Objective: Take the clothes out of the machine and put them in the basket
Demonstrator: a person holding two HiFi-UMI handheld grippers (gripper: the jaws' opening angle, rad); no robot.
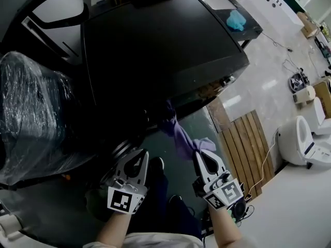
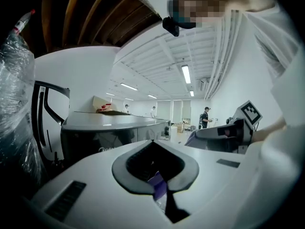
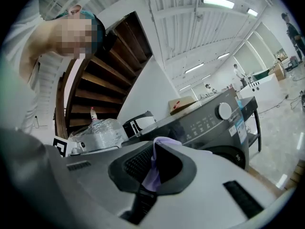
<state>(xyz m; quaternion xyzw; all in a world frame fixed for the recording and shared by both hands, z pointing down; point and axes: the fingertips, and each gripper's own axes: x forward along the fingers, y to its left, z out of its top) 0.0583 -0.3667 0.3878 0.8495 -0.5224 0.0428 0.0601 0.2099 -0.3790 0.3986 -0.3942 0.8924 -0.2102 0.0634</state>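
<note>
**A:** Where was the clothing at that moment?

**B:** The purple garment [image 1: 181, 138] hung in a slack band from under the front edge of the black washing machine [image 1: 165, 45] down to the right tool [image 1: 200, 156]; its upper end vanished under that edge, so I judged it only partly out.

**A:** And the tools?

**B:** Both were closed. The right tool had its jaws together on a fold of the purple cloth; its own view showed the fabric rising through the hollow between the pads. The left tool [image 1: 142, 156] had its jaws together too, with a small purple scrap nipped between them.

**A:** Why two grips on one piece?

**B:** Probably to share the weight and keep the cloth gathered; a single pinch might have let the loose part trail toward the floor or snag at the door. The tools sat side by side, near each other, both pointing toward the machine front; that suited a straight pull out of the opening.

**A:** Was the basket within reach?

**B:** I couldn't pick out a basket in any view. A plastic-wrapped bundle [image 1: 31, 112] stood at the machine's left, and the area below the tools was too dim to read. The drop-off was a step not yet begun; the garment's top end needed to come free first.
</note>
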